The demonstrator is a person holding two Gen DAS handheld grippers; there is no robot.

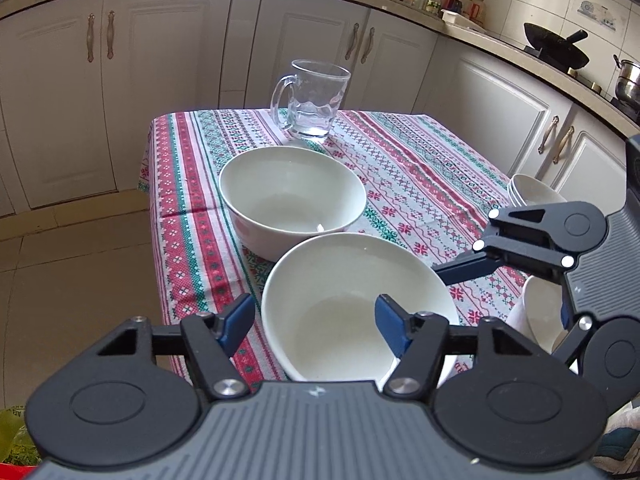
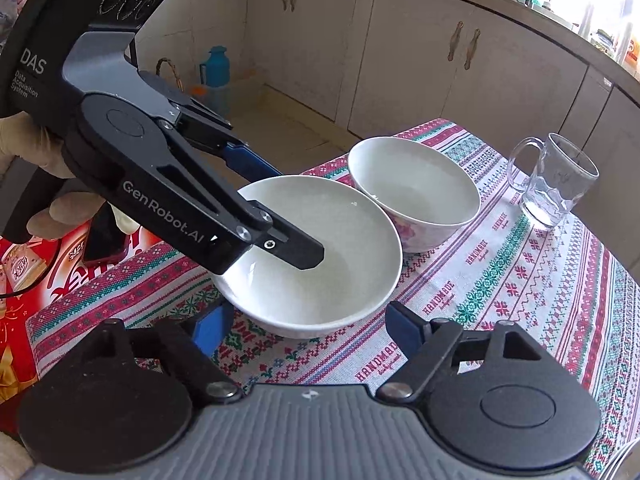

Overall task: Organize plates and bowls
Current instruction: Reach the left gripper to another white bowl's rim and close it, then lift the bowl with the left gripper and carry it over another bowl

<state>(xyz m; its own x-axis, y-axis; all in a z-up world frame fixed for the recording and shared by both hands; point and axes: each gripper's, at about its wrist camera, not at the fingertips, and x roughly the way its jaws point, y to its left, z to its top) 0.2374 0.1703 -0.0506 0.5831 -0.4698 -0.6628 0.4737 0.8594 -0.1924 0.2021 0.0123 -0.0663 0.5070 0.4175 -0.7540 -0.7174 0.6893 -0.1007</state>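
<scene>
Two white bowls stand on the patterned tablecloth [image 1: 420, 168]. The near bowl [image 1: 352, 300] [image 2: 320, 256] lies between the fingers of my open left gripper [image 1: 316, 326]: one finger is inside the bowl, the other outside its left rim. The far bowl [image 1: 292, 196] [image 2: 416, 196] stands just behind it, touching or nearly so. My right gripper [image 2: 308, 320] is open, its fingers apart just in front of the near bowl. In the left wrist view the right gripper's fingers [image 1: 460, 270] show at the right.
A clear glass mug [image 1: 312, 100] [image 2: 554, 182] stands at the table's far side. More white bowls [image 1: 532, 192] sit stacked at the right edge, another white dish [image 1: 540, 312] below them. A red box [image 2: 24, 280] lies left of the table. Cabinets surround it.
</scene>
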